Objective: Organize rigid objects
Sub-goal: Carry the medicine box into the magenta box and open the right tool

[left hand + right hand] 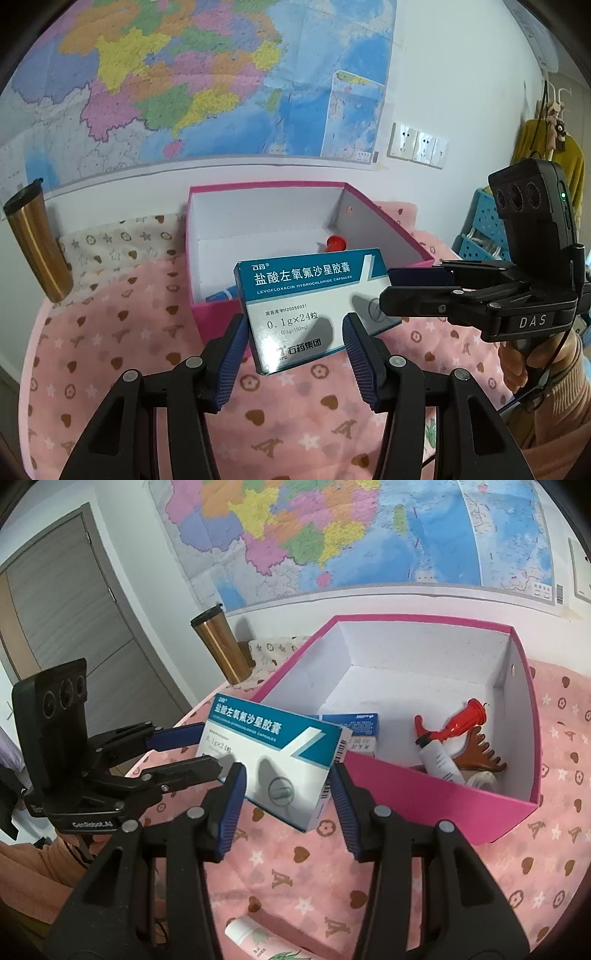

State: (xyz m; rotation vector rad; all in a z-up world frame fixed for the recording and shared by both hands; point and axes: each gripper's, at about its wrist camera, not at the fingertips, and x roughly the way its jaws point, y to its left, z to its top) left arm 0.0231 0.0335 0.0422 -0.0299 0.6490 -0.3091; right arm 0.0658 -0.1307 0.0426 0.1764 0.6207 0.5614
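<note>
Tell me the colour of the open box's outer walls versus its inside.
The open box is magenta-pink outside, white inside; the right wrist view shows it best.

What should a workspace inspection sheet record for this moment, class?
Surface: pink patterned cloth.
Job's things: medicine box, tilted, in front of the open pink box, which holds a red toy, white tube, antler piece and blue carton.
Clutter: gold tumbler; loose tube on the cloth.
Grippers: left gripper and right gripper both flank the medicine box; grip unclear.
Cables: black cable beside the right gripper.
Surroundings: wall map, sockets, door.
</note>
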